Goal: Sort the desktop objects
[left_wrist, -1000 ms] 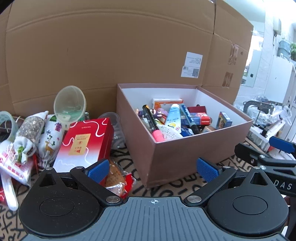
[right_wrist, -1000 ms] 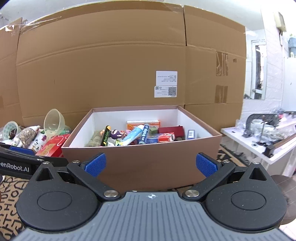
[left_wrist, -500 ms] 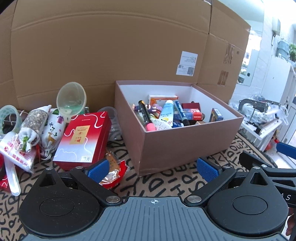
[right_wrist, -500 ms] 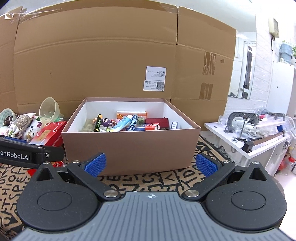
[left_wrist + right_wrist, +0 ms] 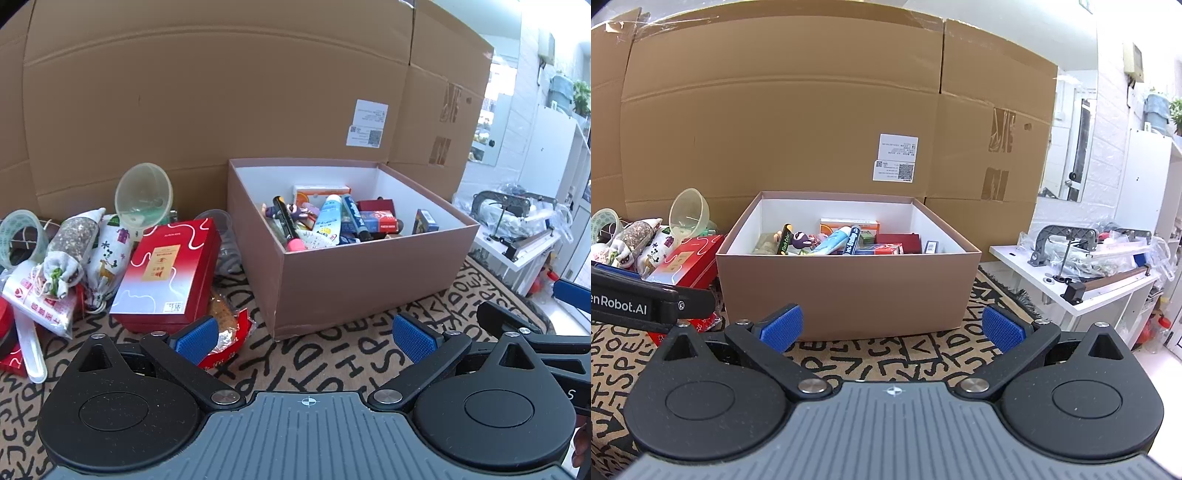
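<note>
Left gripper (image 5: pixel 303 341) is wide open and holds nothing. It hangs low over the tabletop (image 5: pixel 332 354), which has a mat with black letters on it. Just past its left finger lies a snack pack (image 5: pixel 227 330), crinkly and soft, so it can slip or crush; I would pinch it at the flat end. Behind that is a red gift box (image 5: pixel 168 269), stiff and maybe heavy, too broad to grab across the top, so I would take it by a thin edge. Further left sit two cloth bags (image 5: pixel 74 243), soft and easy to squeeze, and a clear plastic funnel (image 5: pixel 144 195), light and smooth. The big brown box (image 5: pixel 351 254) stands to the right of this pile, already holding pens, tubes and small packs. Its tall wall is in the way, so things must go up and over it.

Right gripper (image 5: pixel 892 328) is wide open too, with nothing in it. It points at the front wall of the brown box (image 5: pixel 849 291). The left gripper's black arm (image 5: pixel 646 301) sticks in from the left, close by, and they could bump. A white side table (image 5: pixel 1071 280) with tools stands well apart on the right
</note>
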`<action>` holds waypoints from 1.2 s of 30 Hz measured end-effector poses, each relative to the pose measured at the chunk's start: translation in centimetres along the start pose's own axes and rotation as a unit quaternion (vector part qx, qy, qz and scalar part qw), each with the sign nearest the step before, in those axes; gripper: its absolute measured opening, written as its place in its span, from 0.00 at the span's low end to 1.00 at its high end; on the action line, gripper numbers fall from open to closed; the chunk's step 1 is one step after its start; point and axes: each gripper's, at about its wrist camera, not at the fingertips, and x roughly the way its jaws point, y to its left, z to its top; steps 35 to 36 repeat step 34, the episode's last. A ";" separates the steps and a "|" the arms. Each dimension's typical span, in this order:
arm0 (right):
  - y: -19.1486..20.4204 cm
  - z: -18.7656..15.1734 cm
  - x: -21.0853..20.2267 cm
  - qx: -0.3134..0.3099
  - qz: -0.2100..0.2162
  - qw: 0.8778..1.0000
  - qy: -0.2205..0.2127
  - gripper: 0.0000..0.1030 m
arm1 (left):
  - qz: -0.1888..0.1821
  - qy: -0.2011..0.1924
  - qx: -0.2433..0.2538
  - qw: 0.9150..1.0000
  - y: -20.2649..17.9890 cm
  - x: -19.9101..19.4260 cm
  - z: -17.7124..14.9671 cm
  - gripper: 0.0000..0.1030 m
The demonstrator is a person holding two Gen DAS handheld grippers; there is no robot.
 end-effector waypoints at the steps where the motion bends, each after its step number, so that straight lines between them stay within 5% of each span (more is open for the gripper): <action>1: 0.0 0.0 0.0 0.001 0.000 1.000 0.001 1.00 | 0.000 0.000 0.000 1.000 0.0 0.0 0.0 1.00; 36: 0.6 -0.1 0.7 -0.006 0.005 1.000 0.020 1.00 | -0.012 -0.013 0.013 1.000 0.2 -0.5 -0.3 1.00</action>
